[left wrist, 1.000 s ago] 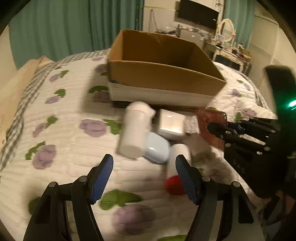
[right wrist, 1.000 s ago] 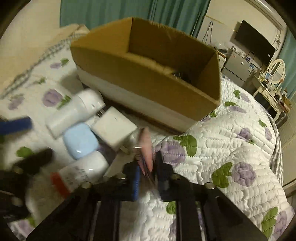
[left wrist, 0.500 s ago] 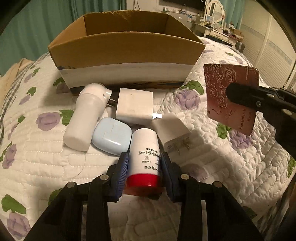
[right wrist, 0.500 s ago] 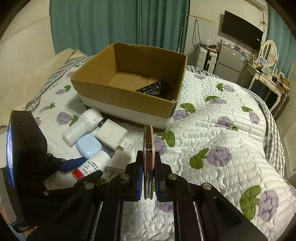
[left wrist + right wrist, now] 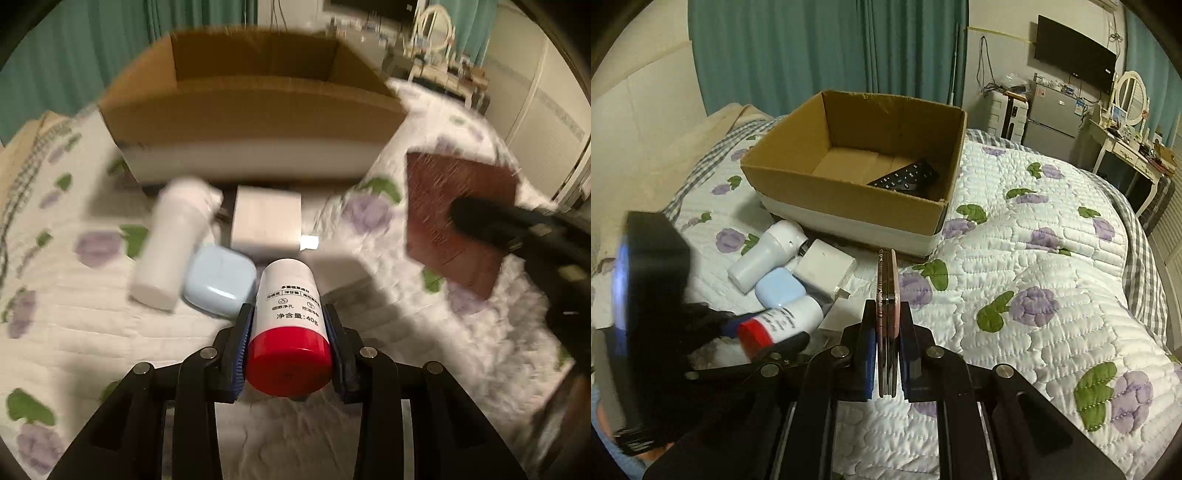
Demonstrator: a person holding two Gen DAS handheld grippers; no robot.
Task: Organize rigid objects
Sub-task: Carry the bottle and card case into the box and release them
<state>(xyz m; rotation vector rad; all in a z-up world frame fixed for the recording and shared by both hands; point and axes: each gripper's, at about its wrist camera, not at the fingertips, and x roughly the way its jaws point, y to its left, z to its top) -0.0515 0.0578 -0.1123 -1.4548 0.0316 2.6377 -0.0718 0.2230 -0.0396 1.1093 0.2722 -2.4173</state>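
My left gripper (image 5: 289,325) is shut on a white bottle with a red cap (image 5: 288,314), held just above the quilt; the bottle also shows in the right wrist view (image 5: 783,321). My right gripper (image 5: 888,325) is shut on a thin dark-red patterned case (image 5: 887,291), seen edge-on and lifted over the bed; it shows flat in the left wrist view (image 5: 458,218). An open cardboard box (image 5: 849,192) stands behind, with a black remote (image 5: 905,179) inside.
A white cylinder bottle (image 5: 173,243), a pale-blue earbud case (image 5: 219,280) and a white charger block (image 5: 266,221) lie on the flowered quilt (image 5: 1034,266) in front of the box. A dresser and fridge stand beyond the bed.
My left gripper closed on the red-capped bottle and lifted it slightly. My right gripper rose with the dark-red case, and the box interior came into view.
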